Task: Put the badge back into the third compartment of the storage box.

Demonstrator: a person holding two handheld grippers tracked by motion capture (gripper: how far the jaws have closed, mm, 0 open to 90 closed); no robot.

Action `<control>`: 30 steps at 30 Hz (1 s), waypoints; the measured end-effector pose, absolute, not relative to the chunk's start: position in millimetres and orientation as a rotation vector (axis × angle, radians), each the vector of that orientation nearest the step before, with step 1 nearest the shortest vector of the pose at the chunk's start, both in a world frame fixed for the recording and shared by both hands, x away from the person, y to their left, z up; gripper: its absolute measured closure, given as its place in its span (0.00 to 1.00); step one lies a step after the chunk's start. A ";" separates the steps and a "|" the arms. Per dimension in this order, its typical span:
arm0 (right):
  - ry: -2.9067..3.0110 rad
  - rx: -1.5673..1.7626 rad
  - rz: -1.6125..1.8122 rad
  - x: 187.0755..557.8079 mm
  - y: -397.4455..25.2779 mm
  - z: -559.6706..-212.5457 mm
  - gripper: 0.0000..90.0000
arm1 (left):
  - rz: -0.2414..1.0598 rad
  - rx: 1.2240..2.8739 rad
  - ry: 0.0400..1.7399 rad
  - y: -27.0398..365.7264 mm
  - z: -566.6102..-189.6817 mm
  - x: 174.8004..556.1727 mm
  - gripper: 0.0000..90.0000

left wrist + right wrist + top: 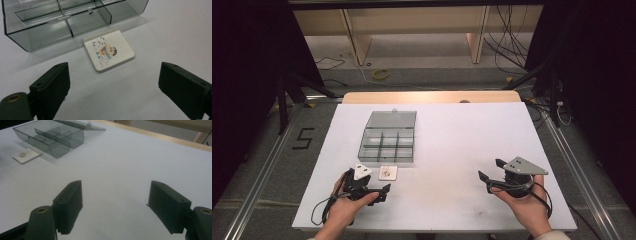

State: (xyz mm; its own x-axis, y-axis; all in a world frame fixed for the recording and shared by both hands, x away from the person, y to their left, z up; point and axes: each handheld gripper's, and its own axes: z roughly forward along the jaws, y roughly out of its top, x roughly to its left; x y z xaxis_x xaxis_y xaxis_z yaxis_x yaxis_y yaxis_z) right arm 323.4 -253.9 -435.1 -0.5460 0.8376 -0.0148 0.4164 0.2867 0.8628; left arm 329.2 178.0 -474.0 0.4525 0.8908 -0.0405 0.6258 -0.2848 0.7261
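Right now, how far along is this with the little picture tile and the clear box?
Done: the clear box lies open. In hand: the open left gripper points at the picture tile, not yet gripping. Left: grasp it; it lies on the table outside the box.

Two black grippers, one in each hand. Left gripper [371,190]: grey three-cornered plate on top, thin black cable looping off behind. Right gripper [492,171]: same grey plate with small dark screw dots, black cable curling by the wrist. Flat, blocky black jaws with little round holes; a brass-coloured ring in the knob beside each. Pale sleeve edge at the right wrist
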 end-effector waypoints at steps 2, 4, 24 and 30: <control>2.092 1.127 1.172 324.8 -254.9 -437.0 0.31 | 0.499 2.021 1.267 173.8 -474.9 330.8 0.11; 2.090 1.138 1.167 325.3 -254.2 -437.5 0.30 | 0.509 2.020 1.270 170.1 -476.2 332.6 0.12; 2.109 1.123 1.137 327.2 -250.8 -441.1 0.30 | 0.607 2.023 1.378 145.6 -489.1 360.8 0.14; 2.115 1.121 1.137 327.3 -249.9 -441.6 0.30 | 0.609 2.002 1.404 139.2 -490.8 366.5 0.15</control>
